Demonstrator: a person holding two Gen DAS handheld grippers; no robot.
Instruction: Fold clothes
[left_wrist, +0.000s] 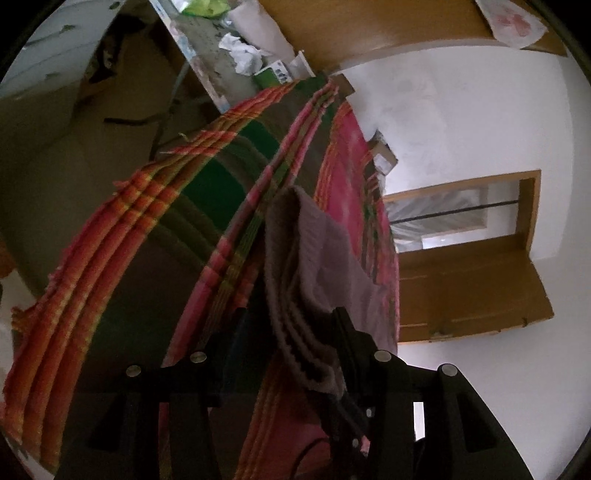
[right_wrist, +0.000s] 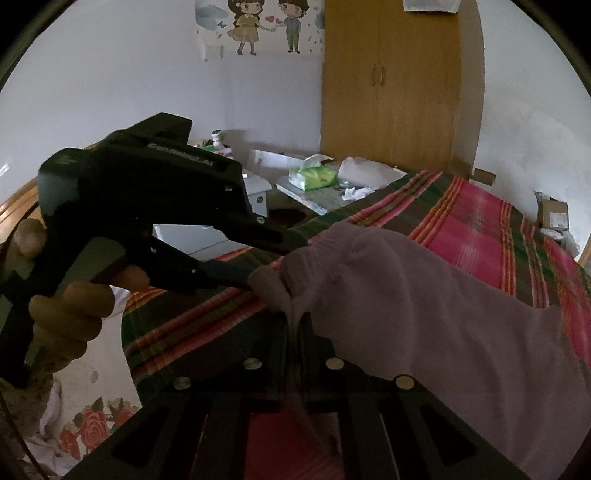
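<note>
Both tongs clenched on one pale lilac knitted garment (right_wrist: 424, 295): right gripper (right_wrist: 293, 332) pinching a gathered edge between nearly shut jaws, left gripper (right_wrist: 255, 277) biting the neighbouring bunch just beside it, gripped by a hand (right_wrist: 66, 314). Held side by side, probably to lift and spread one edge before folding. Raised over the striped bedspread (right_wrist: 472, 218), near its left edge, rest of the cloth draping rightward. Beyond the far edge, a cluttered bedside table (right_wrist: 314, 195) and wooden wardrobe (right_wrist: 391, 85).
</note>
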